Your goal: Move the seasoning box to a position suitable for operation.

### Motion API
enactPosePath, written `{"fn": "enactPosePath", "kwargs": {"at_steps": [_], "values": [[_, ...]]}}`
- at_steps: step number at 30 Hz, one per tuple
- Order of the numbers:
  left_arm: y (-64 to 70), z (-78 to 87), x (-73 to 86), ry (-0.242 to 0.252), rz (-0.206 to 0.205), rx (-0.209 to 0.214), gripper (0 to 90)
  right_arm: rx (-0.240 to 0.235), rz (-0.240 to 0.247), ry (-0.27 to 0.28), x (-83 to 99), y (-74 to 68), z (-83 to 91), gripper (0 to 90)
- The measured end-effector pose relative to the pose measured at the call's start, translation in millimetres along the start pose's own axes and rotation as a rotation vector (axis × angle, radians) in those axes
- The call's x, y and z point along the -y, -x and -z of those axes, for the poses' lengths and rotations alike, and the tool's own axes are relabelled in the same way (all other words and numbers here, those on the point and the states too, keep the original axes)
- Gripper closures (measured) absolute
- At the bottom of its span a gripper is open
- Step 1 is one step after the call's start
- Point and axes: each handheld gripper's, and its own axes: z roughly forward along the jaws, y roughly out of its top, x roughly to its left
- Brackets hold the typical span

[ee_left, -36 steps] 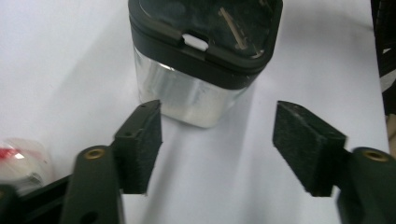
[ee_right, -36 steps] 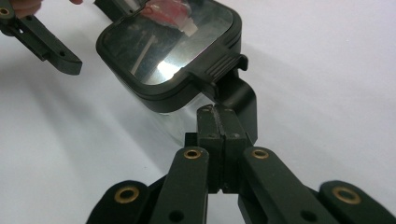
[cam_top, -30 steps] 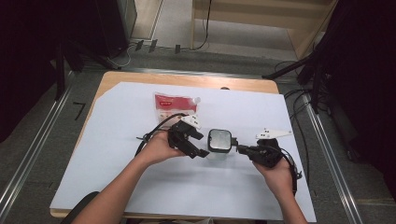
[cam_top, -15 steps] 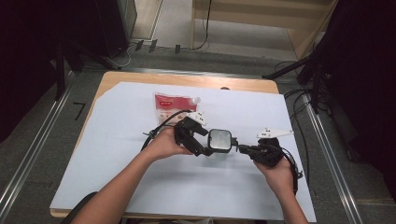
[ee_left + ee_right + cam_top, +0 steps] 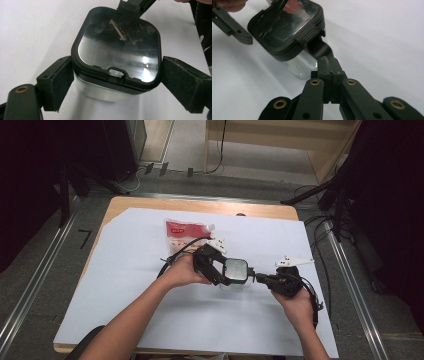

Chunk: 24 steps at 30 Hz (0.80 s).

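— Two grippers meet over one clear container (image 5: pixel 235 279) near the middle of the white sheet (image 5: pixel 125 270), correct?

— Yes. It has a see-through body and a rounded-square black lid (image 5: pixel 117 47) with a glossy, reflective window. The left gripper (image 5: pixel 117 85) has its foam-faced jaws on either side of the body just under the lid, pressed on at the left; a sliver of gap shows at the right pad.

— And the right gripper (image 5: pixel 329 75)?

— Its jaws are pinched together on the lid's black tab (image 5: pixel 320 48), which sticks out from one edge.

— Any change from a second ago?

— The left hand (image 5: pixel 182 270) has rolled, so the lid now tilts toward the camera, and the pair sits slightly farther left; the right hand (image 5: pixel 295 295) has hardly moved.

— What does each view add?

— The left gripper view shows the lid's small front latch and the matte, fuzzy pads. The right gripper view shows the ribbed hinge end. The high view alone shows the red-and-white pouch (image 5: pixel 182 234) lying flat behind them.
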Motion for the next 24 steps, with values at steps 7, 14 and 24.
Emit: {"fn": "enactPosePath", "kwargs": {"at_steps": [7, 14, 24], "values": [[0.4, -6.2, 0.4, -0.009, -0.034, -0.020, 13.2, 0.008, -0.012, 0.000, -1.5, 4.9, -4.3, 90.0], [4.9, -10.1, -1.2, -0.031, -0.054, -0.056, 13.5, 0.010, -0.014, 0.000, -1.4, 4.3, -4.0, 90.0], [10.3, -4.6, -3.9, -0.032, -0.070, -0.075, 15.9, 0.009, -0.021, 0.001, -1.3, 4.4, -3.5, 90.0]]}}
